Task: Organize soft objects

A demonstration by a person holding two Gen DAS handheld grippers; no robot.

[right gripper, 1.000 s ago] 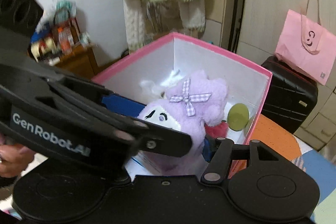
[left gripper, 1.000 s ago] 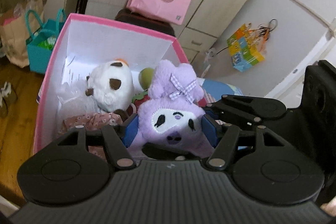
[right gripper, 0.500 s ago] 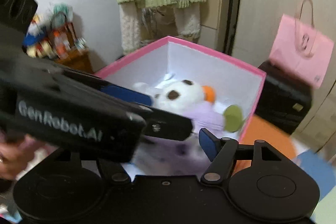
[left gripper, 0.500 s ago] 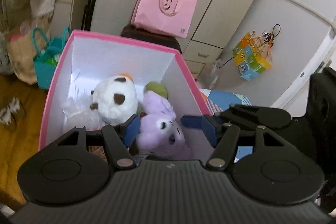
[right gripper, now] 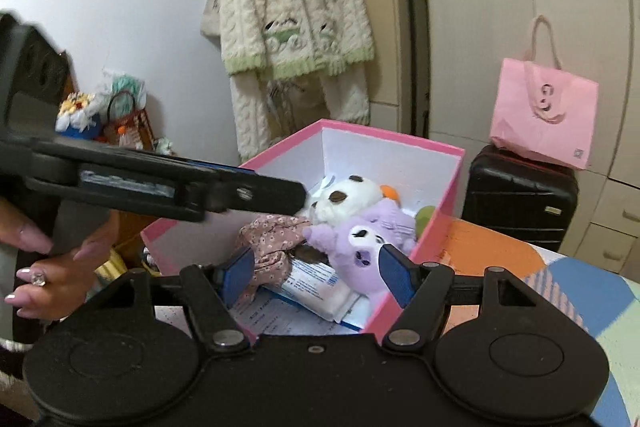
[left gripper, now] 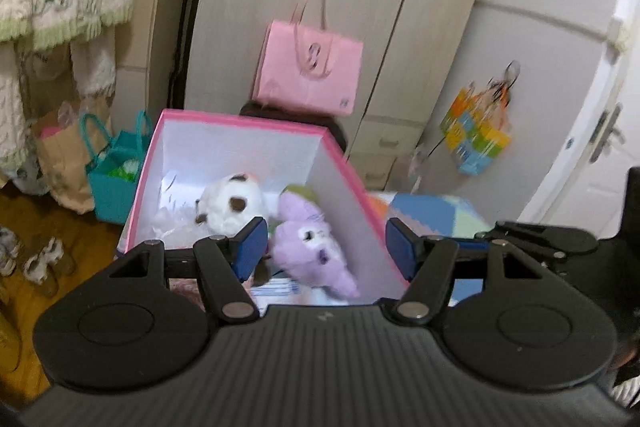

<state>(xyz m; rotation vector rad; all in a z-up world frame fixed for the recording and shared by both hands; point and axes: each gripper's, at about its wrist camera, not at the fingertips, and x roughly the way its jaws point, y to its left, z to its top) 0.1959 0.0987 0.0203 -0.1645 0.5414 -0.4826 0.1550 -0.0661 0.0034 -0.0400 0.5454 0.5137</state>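
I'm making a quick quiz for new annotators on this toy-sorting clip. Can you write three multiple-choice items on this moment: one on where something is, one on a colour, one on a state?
1. Where does the purple plush lie?
A. On the black suitcase
B. Inside the pink box
C. Between the left gripper's fingers

2. What colour is the paper bag on the black suitcase?
A. Pink
B. Teal
C. Brown

3. What state is the left gripper in?
A. Shut on the purple plush
B. Shut on nothing
C. Open, holding nothing

Answers:
1. B: it rests in the pink box beside the white plush.
2. A: the bag standing on the suitcase is pink.
3. C: its blue pads are spread wide, with the plush lying below in the box.
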